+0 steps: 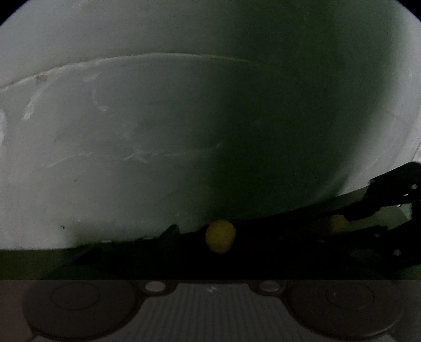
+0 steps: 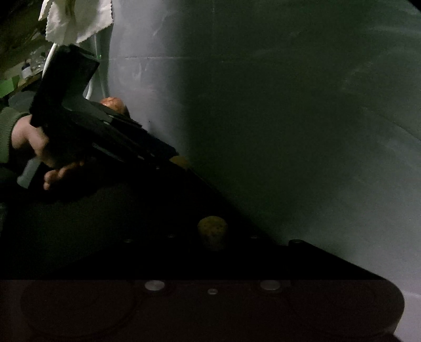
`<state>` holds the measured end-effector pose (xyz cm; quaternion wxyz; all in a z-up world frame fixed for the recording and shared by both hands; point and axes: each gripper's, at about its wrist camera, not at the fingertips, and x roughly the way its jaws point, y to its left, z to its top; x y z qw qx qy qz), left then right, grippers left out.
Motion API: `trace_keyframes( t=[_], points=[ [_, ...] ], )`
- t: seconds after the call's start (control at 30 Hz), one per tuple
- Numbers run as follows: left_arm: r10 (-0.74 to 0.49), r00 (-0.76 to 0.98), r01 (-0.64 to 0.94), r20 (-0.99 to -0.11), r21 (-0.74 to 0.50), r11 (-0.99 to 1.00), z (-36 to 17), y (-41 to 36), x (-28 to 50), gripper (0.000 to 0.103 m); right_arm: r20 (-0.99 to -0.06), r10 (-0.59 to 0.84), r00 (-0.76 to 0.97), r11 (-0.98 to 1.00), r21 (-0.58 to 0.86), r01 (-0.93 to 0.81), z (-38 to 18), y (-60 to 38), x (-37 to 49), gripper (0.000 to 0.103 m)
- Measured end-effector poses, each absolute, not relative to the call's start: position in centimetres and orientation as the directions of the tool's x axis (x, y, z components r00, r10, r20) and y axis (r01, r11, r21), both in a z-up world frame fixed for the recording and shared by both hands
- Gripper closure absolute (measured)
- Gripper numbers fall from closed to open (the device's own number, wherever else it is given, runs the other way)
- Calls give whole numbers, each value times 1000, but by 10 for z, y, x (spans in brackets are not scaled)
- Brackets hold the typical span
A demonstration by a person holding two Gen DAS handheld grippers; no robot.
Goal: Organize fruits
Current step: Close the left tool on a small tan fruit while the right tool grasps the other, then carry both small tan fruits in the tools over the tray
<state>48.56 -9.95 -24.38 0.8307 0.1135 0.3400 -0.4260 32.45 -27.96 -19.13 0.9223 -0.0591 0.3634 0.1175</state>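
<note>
White surface [image 1: 131,131]: pale, scuffed panel with a faint seam across it. It fills most of both wrist views, and its right part lies in deep shadow.
Left gripper [image 2: 172,156]: dark body seen side-on in the right wrist view, slanting down to the right toward the white surface. In its own view the fingers are only a black outline along the lower edge.
Left gripper jaws: too dark to tell whether they stand apart or together.
Right gripper [image 1: 347,218]: black outline at the right edge of the left wrist view, close to the white surface.
Right gripper jaws: cannot tell from either view, and no held object can be made out.
Hand [image 2: 34,147]: wrapped around the left gripper's handle, with a green sleeve [image 2: 8,126] at the wrist.
Cloth [image 2: 76,21]: white with a zigzag edge, hanging at the upper left above the left gripper.
Fruit [image 2: 114,103]: round and orange-brown, just beyond the left gripper's body and beside the white surface. Its lower part is hidden by the gripper.
Yellow spots [image 1: 220,236]: small and rounded, one low in the centre of each wrist view and one near each gripper's tip. What they are cannot be told.
</note>
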Motion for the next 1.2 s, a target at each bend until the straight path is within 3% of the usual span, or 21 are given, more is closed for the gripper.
trace_keyframes(
  t=[0.07,0.13,0.57,1.2],
  points=[
    [-614,429,790,-662,-54,611,-245,-105,479,54,-681,177,710,965,-20,-260,-190,-281,321,75],
    [-602,441,802,-666,-8,597,-247,-111,472,75,-677,181,713,965,-15,-260,-188,-279,321,75],
    [-561,482,761,-673,5,649,-229,-113,423,76,-634,251,732,949,13,-314,-161,-269,304,75],
    [-335,735,447,-589,50,893,-85,-94,245,76,-471,490,734,837,16,-548,-34,-279,187,75]
  ],
)
